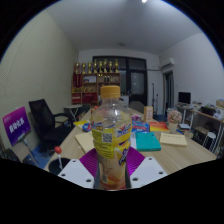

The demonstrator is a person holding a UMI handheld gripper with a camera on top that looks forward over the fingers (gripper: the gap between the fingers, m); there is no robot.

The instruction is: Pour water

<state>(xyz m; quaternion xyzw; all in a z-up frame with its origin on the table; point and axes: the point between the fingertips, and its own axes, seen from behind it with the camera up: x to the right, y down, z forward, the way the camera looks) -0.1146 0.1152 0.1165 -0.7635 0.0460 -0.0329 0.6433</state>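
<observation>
A clear plastic bottle [111, 140] with an orange cap and a yellow printed label stands upright between my fingers, filled with pale liquid. My gripper [111, 166] is shut on the bottle: the purple pads [89, 161] press against its lower body on both sides. The bottle is lifted above the wooden table [185, 156] and blocks the view straight ahead. No cup or other vessel shows in the gripper view.
Beyond the bottle the table carries a teal book [148, 142], a yellowish pad [173, 139] and small boxes [148, 113]. A black office chair [46, 119] stands to the left, a shelf with trophies [97, 84] at the back wall, desks to the right.
</observation>
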